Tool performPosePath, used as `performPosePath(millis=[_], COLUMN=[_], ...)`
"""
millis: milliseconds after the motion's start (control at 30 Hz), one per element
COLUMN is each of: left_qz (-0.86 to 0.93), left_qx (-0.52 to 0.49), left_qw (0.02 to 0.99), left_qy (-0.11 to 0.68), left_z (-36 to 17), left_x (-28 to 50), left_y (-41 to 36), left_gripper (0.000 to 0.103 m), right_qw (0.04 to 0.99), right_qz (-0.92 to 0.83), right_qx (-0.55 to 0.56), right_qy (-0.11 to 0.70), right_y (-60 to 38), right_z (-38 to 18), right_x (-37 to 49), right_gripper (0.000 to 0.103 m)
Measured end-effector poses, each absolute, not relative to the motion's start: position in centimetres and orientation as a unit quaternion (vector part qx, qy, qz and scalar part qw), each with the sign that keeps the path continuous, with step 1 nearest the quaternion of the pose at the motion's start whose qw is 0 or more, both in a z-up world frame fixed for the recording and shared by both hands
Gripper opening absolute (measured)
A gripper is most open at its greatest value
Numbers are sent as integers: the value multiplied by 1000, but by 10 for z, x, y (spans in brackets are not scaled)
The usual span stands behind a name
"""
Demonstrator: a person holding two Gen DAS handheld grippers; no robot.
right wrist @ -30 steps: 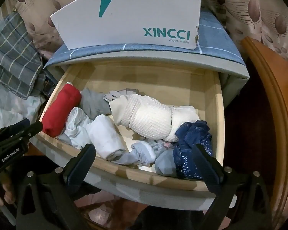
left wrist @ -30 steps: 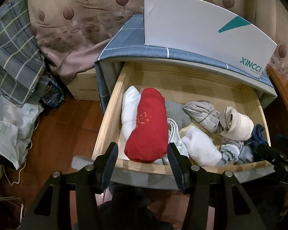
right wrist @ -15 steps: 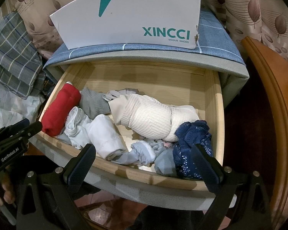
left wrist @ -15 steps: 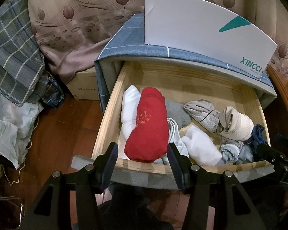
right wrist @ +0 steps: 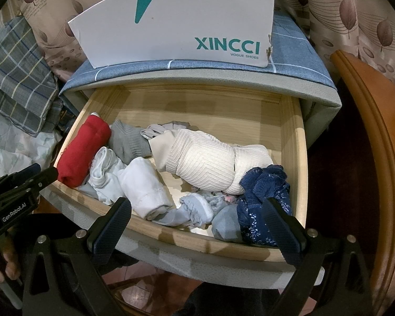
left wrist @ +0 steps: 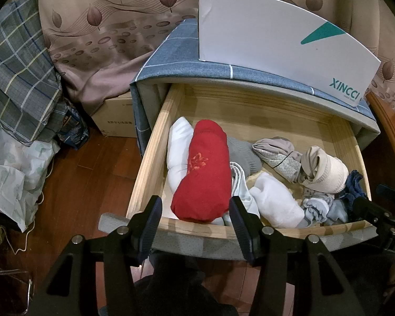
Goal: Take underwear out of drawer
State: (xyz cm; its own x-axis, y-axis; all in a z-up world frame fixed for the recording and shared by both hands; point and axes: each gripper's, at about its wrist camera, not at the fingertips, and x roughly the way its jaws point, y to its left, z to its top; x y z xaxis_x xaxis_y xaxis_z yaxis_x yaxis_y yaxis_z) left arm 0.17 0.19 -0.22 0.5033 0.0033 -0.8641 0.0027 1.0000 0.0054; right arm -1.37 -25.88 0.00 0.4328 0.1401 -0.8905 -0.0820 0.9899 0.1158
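The wooden drawer [left wrist: 155,158] [right wrist: 292,142] is pulled out and holds several rolled pieces of underwear. A red roll [left wrist: 204,173] [right wrist: 84,150] lies at its left, white rolls [left wrist: 275,201] [right wrist: 144,187] in front, a cream ribbed piece [right wrist: 205,163] in the middle, navy lace [right wrist: 263,184] at the right. My left gripper [left wrist: 196,220] hovers open over the drawer's front edge, in line with the red roll, holding nothing. My right gripper [right wrist: 197,220] stands open wider above the front edge, near the pale blue and navy pieces, empty too.
A white XINCCI shoe box [right wrist: 176,23] sits on the blue checked top [left wrist: 171,60] above the drawer. Plaid cloth [left wrist: 18,79], bags and a cardboard box [left wrist: 115,118] crowd the wooden floor at the left. A brown wooden furniture edge [right wrist: 376,131] rises at the right.
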Motion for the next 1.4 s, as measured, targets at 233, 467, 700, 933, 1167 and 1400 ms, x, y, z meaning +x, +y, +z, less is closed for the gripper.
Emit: performPosePath(millis=[233, 467, 700, 933, 1167, 1400], left_qz=[0, -2, -12, -46, -54, -62], left_qx=[3, 2, -8, -39, -66, -58], left_qw=[867, 866, 862, 838, 812, 801], left_qy=[499, 500, 506, 543, 577, 592], left_z=[-2, -4, -5, -10, -17, -13], left_x=[2, 1, 2, 15, 38, 64], left_y=[2, 2, 7, 12, 17, 12], left_gripper=[54, 54, 54, 54, 54, 54], right_qw=[846, 846, 846, 846, 843, 840], right_qz=[65, 68, 69, 75, 83, 88], right_qx=[28, 32, 35, 46, 59, 71], right_qy=[529, 528, 527, 526, 527, 531], right_y=[-259, -261, -263, -268, -270, -273], right_z=[0, 0, 1, 1, 1, -1], right_x=[-14, -15, -15, -15, -14, -13], right_gripper=[99, 99, 99, 99, 99, 99])
